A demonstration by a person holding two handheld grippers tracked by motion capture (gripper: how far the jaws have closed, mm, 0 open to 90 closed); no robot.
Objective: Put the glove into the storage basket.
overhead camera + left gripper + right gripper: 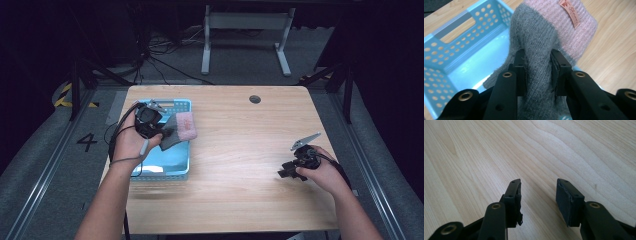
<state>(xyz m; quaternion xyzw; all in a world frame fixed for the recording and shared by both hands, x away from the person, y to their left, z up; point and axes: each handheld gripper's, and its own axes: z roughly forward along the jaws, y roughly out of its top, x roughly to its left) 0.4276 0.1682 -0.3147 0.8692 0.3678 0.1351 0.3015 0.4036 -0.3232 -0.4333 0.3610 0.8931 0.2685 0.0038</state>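
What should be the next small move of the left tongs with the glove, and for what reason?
Probably lower it slightly and open. The left tongs are shut on the grey and pink glove, which hangs above the blue basket, its pink cuff past the rim. The right tongs are open over the table.

Ahead of your right gripper lies bare table, open for passage. Your left gripper hangs over the blue basket, whose perforated walls bound it below; the clamped glove fills the space ahead.
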